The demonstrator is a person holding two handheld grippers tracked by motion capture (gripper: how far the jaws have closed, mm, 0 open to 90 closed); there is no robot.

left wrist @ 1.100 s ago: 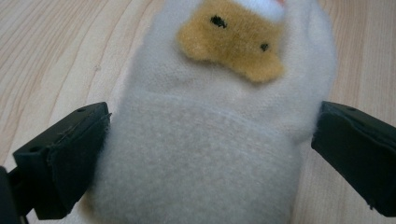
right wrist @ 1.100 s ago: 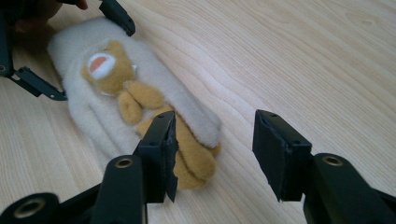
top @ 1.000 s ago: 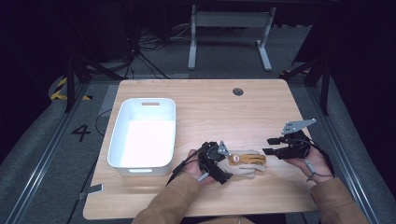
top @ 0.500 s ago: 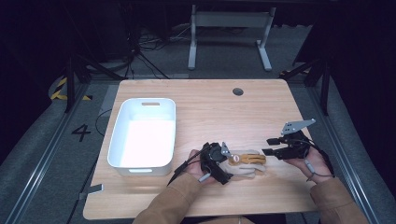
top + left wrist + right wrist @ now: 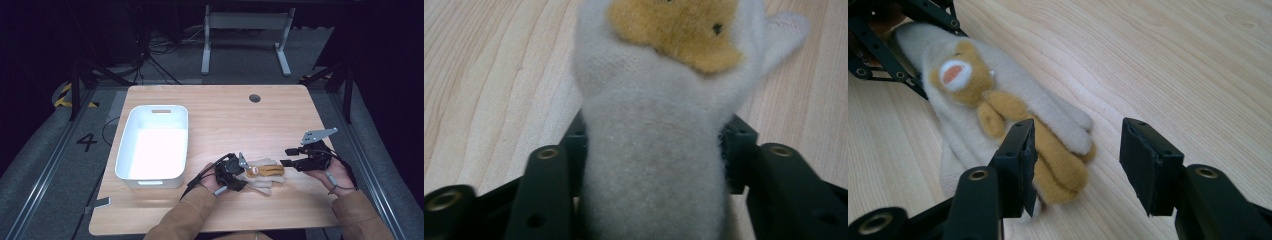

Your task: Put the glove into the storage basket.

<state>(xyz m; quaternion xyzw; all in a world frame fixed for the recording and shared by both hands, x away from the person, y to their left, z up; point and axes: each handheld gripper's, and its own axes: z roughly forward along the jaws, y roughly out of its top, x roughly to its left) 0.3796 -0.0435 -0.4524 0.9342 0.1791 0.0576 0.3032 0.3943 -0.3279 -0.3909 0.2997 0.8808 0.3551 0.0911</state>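
Note:
A cream knitted glove [image 5: 264,173] with a tan bear on its back lies flat near the table's front edge. My left gripper [image 5: 241,176] is at its cuff. In the left gripper view the jaws have just been closing, and both pads now press on the grey cuff of the glove [image 5: 659,165] between them, so the left gripper [image 5: 657,141] is shut on it. My right gripper [image 5: 286,156] stands open just right of the glove's finger ends. In the right gripper view the glove [image 5: 998,100] lies partly behind one pad of the right gripper [image 5: 1080,155], with bare wood between the pads.
A white plastic tub [image 5: 125,150] stands at the left of the wooden table [image 5: 225,120]. A round cable hole [image 5: 254,98] sits near the far edge. Dark floor and a metal stand lie beyond the table.
The left gripper's jaws have drawn in around the glove's cuff. The right hand and the glove have kept their places.

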